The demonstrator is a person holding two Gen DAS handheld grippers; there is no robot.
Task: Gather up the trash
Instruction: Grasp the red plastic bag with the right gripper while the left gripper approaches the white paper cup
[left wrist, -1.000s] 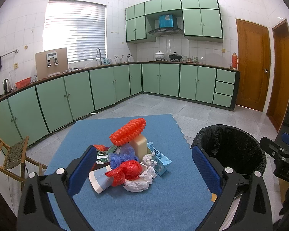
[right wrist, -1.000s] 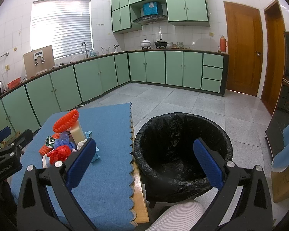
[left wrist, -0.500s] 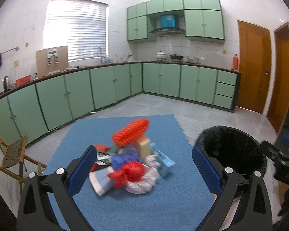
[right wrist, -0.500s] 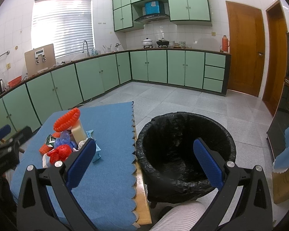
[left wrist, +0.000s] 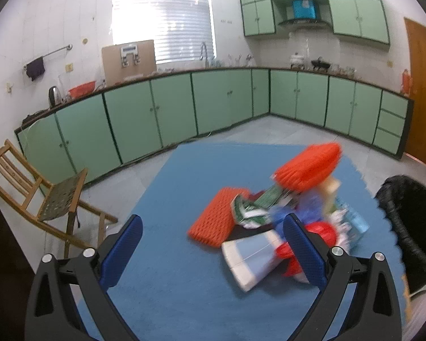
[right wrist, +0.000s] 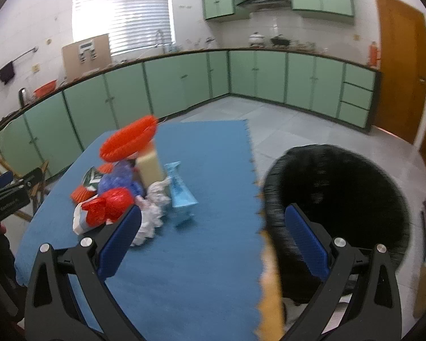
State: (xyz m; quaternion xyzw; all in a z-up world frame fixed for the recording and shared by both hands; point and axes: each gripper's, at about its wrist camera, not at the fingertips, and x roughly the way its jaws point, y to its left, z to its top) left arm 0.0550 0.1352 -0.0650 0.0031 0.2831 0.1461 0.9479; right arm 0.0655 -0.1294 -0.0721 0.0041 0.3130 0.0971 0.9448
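One trash pile (left wrist: 284,213) sits mid-mat (left wrist: 184,284), toward the bin-side (right wrist: 340,193) edge. All light, soft, crushable; pinch the red bag (right wrist: 110,204) by its crumpled top. Left gripper (left wrist: 213,253) and right gripper (right wrist: 213,244): jaws wide, empty.

The trash pile (right wrist: 133,190) is lying on the table mat (right wrist: 213,153), with the bin (right wrist: 338,193) standing just beside the mat's right edge.

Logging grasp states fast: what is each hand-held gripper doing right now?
Left hand-held gripper: open, holding nothing.
Right hand-held gripper: open, holding nothing.
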